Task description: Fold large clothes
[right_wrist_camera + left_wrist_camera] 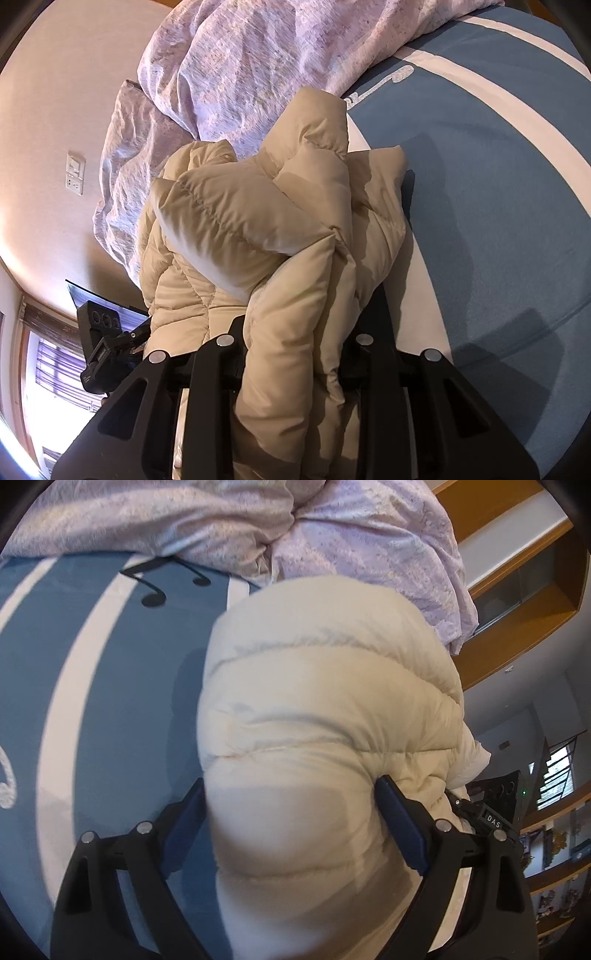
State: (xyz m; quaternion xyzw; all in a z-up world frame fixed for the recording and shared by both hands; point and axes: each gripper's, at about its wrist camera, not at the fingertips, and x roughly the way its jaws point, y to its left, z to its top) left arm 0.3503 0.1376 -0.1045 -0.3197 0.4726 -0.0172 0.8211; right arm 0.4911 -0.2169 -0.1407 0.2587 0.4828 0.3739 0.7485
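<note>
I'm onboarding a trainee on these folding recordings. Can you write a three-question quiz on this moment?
1. True or false: the puffer jacket is dark green.
2. What lies heaped at the far end of the bed sheet? A) lilac duvet B) towels C) books
3. Fill in: the right gripper is shut on the ____.

Key:
1. False; it is cream.
2. A, the lilac duvet.
3. Jacket; the left gripper also has a bulky fold between its blue pads.

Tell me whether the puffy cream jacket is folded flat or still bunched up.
Bunched up. The jacket hangs in crumpled, overlapping puffs from the right claw, above the blue bedspread.
</note>
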